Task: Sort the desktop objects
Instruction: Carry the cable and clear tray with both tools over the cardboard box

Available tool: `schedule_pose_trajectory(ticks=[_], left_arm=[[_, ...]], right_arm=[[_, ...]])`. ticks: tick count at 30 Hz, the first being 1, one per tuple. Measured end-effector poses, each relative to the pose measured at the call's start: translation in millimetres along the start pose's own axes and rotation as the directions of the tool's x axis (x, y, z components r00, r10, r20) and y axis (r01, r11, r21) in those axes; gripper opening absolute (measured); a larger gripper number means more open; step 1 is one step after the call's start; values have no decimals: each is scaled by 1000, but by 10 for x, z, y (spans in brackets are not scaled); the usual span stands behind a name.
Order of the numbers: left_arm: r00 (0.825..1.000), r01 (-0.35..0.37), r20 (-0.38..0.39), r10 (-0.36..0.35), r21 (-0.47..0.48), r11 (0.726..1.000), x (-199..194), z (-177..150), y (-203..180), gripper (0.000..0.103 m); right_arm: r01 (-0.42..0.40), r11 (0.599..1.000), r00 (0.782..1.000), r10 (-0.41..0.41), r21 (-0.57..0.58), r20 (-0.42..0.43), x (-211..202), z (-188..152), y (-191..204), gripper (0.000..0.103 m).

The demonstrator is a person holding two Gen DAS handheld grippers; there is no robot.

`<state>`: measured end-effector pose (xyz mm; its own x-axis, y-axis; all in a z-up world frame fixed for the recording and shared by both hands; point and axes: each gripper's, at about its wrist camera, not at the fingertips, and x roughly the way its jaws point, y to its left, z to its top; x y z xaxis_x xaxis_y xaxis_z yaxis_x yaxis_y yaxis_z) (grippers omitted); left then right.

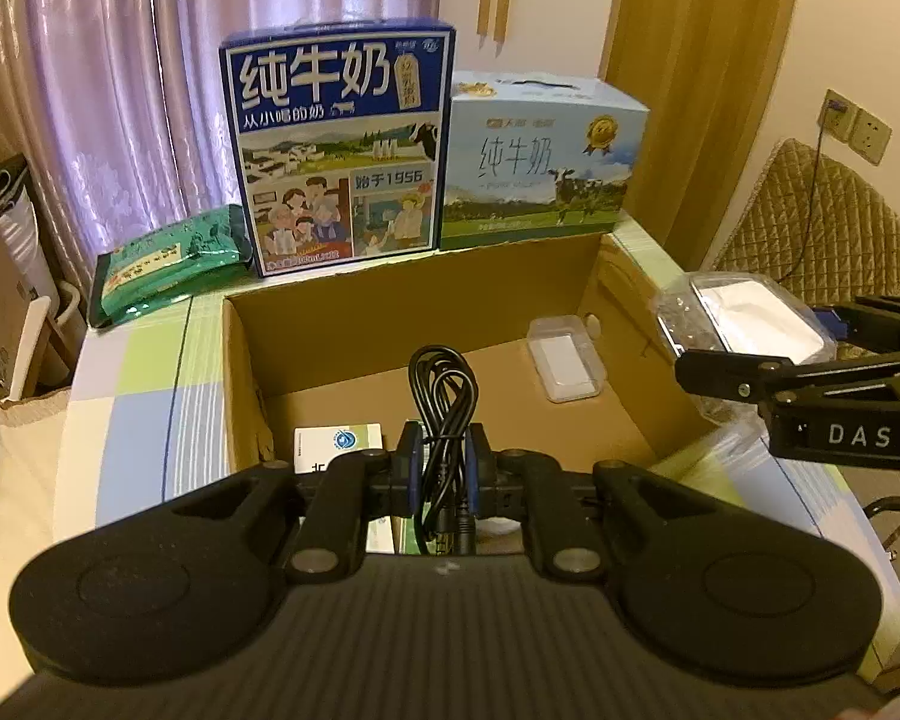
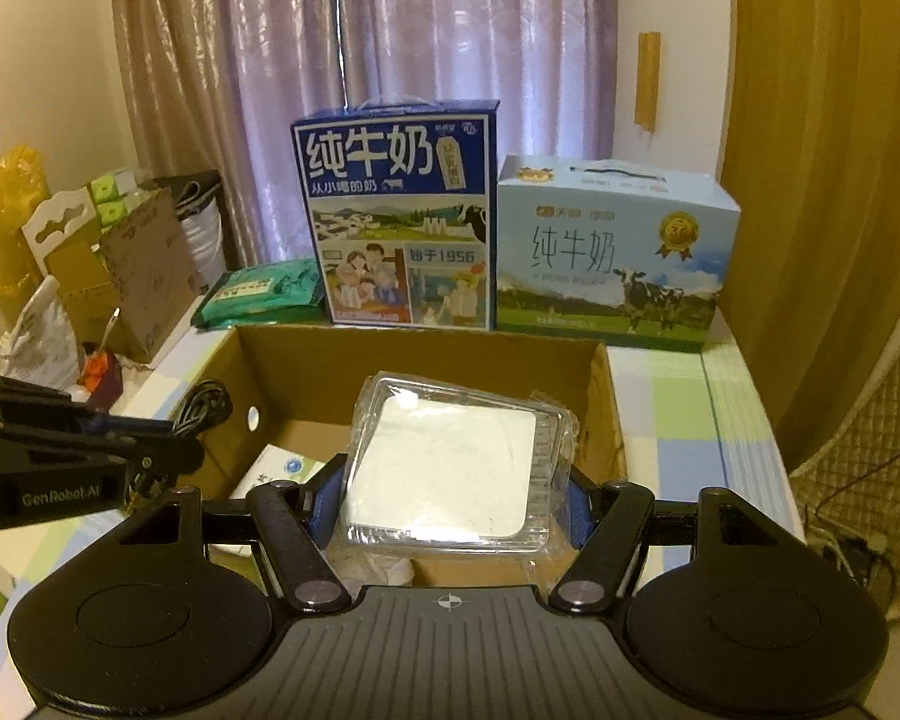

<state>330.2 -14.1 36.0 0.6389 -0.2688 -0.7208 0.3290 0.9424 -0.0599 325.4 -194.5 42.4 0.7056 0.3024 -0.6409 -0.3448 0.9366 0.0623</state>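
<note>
Left gripper (image 1: 444, 468): fingers pinching coiled black cable (image 1: 441, 414) above open brown cardboard box (image 1: 354, 324); right gripper (image 2: 450, 498): fingers clamped on clear plastic clamshell container (image 2: 450, 468) over same box, on checked counter (image 2: 690, 396)

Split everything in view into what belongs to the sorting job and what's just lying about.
Job:
cardboard box
black cable, held by left gripper
clear plastic case, held by right gripper
small clear case and white card, in box

Lying about:
dark blue milk carton
light blue milk carton
green packet
</note>
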Motion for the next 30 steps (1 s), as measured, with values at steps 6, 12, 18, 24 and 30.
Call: schedule_pose_trajectory(ticks=[6,12,18,24,30], left_arm=[[1000,1,-19,-2,-36,999,301,4,108,11],[1000,-9,10,10,-101,995,402,-18,263,23],[1000,-12,6,12,-93,996,378,-57,284,26],[1000,-8,13,9,-101,995,339,-83,285,27],[1000,-10,19,12,-117,993,299,-116,316,34]], right_arm=[[-10,1000,999,11,19,-32,320,-28,-57,65],[-5,1000,999,6,30,-38,467,-63,-123,65],[-7,1000,999,8,30,-46,506,-81,-115,65],[-13,1000,999,14,27,-48,511,-75,-63,65],[-10,999,1000,11,34,-24,556,-24,-25,67]])
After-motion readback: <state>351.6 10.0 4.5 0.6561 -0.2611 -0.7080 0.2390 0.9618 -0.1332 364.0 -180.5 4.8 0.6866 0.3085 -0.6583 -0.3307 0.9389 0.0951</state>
